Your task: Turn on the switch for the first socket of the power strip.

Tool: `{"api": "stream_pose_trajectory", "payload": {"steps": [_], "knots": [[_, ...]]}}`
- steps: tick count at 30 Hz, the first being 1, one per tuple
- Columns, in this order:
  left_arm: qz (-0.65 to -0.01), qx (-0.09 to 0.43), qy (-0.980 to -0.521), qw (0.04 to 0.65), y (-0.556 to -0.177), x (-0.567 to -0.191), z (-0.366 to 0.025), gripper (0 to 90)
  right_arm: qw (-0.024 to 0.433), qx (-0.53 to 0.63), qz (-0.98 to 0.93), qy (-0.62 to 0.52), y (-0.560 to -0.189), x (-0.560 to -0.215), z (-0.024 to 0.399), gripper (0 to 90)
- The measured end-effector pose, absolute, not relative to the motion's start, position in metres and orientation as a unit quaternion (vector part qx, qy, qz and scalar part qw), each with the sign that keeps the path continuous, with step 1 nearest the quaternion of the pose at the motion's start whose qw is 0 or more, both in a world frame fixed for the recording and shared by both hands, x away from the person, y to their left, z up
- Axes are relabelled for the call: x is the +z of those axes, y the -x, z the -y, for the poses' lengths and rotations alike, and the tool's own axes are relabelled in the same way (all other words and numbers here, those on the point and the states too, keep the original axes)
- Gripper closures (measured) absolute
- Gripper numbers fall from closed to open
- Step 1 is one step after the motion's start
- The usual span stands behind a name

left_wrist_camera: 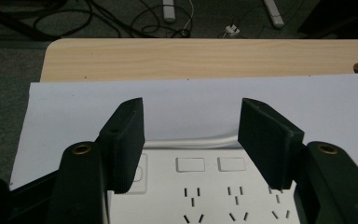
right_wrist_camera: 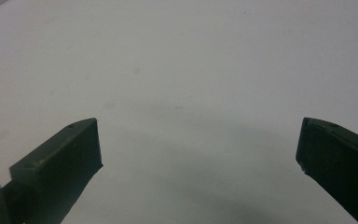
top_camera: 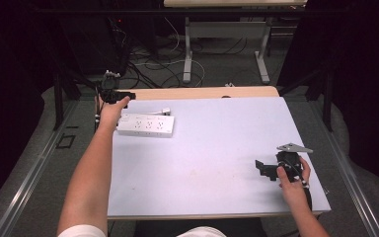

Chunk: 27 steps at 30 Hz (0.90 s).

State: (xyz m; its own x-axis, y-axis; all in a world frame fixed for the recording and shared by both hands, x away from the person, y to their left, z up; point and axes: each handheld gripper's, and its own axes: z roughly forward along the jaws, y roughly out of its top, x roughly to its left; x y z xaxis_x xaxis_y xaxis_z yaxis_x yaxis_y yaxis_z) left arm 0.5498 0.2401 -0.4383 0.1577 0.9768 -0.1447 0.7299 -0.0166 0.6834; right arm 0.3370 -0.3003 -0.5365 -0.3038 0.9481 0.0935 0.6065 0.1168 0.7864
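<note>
A white power strip point(top_camera: 145, 125) with several sockets lies on the white sheet at the far left, a white cable point(top_camera: 160, 111) running along its far side. My left gripper point(top_camera: 121, 96) hangs at the strip's left end. In the left gripper view its jaws point(left_wrist_camera: 191, 121) stand apart above the power strip point(left_wrist_camera: 205, 186), with nothing pressed between the pads. Near the front right of the sheet, my right gripper point(top_camera: 264, 168) is held low. In the right gripper view its jaws point(right_wrist_camera: 198, 144) are wide open over bare sheet.
The white sheet point(top_camera: 217, 148) covers most of a wooden table whose bare far edge point(top_camera: 202, 92) shows beyond it. On the floor behind are tangled cables point(top_camera: 148, 64) and the legs of another table point(top_camera: 187, 54). Dark curtains close both sides.
</note>
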Motion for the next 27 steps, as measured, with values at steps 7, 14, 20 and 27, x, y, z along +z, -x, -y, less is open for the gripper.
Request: {"api": "stream_pose_trajectory", "payload": {"steps": [7,14,20,27], "knots": [[-0.627,0.185,-0.686,0.320,-0.556,-0.447,-0.239,48.8,0.230,0.379,-0.714,-0.542,-0.338,-0.537,0.299,0.0],[-0.624,0.169,-0.692,0.321,-0.561,-0.455,-0.237,54.9,0.224,0.380,-0.716,-0.542,-0.338,-0.537,0.300,0.0],[-0.623,0.160,-0.700,0.311,-0.565,-0.463,-0.233,60.4,0.221,0.380,-0.720,-0.538,-0.339,-0.538,0.298,0.0],[-0.623,0.150,-0.711,0.289,-0.569,-0.471,-0.234,63.6,0.218,0.381,-0.720,-0.537,-0.339,-0.539,0.299,0.0]]}}
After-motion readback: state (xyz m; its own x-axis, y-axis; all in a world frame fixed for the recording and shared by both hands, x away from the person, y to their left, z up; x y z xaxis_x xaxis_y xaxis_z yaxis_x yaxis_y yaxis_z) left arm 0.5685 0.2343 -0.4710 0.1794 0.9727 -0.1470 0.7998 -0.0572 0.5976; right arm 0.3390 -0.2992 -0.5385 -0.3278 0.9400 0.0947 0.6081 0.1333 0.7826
